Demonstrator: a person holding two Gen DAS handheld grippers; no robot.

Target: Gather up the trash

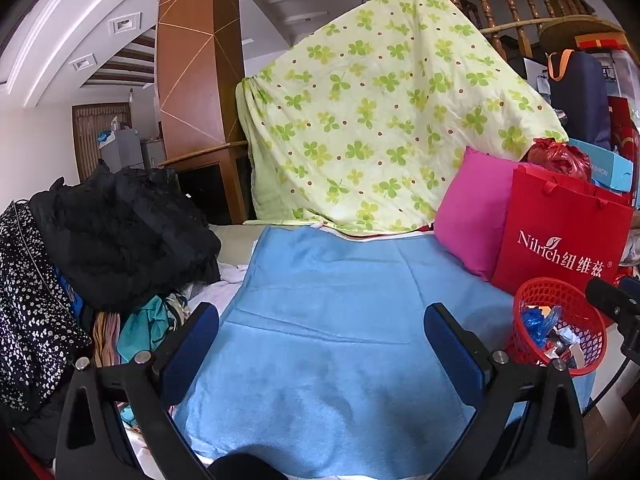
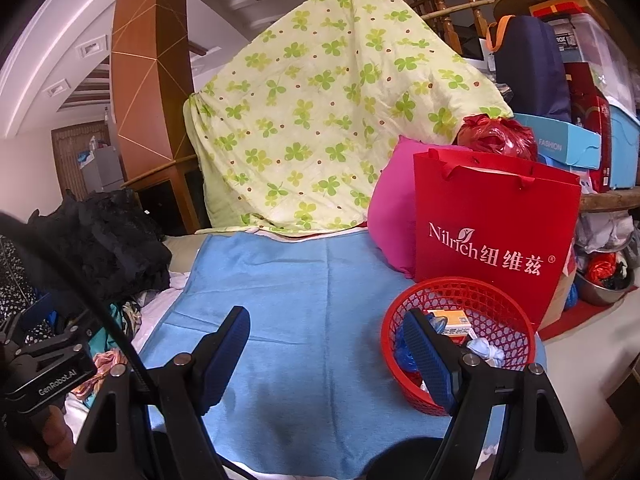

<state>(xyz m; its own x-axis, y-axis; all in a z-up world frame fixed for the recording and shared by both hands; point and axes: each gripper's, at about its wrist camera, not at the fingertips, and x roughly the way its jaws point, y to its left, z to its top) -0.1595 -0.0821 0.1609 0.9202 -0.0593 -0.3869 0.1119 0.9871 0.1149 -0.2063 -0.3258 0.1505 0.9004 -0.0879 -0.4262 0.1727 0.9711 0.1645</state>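
A red mesh basket [image 2: 480, 296] stands at the right edge of a blue towel [image 2: 304, 296]. In it lie a blue plastic wrapper, an orange-and-white box [image 2: 450, 322] and a crumpled white tissue [image 2: 486, 350]. My right gripper [image 2: 326, 346] is open with nothing between its fingers; its right finger overlaps the basket's near-left rim. In the left wrist view the same basket [image 1: 560, 292] sits low on the right, holding blue and white scraps. My left gripper [image 1: 322, 338] hangs open over the bare blue towel [image 1: 332, 304], left of the basket.
A red paper bag [image 2: 496, 224] and a pink cushion [image 2: 394, 216] stand behind the basket. A clover-print quilt [image 2: 320, 120] drapes over the back. Dark clothes [image 1: 120, 232] are heaped on the left. Boxes and bags crowd the far right under a wooden railing.
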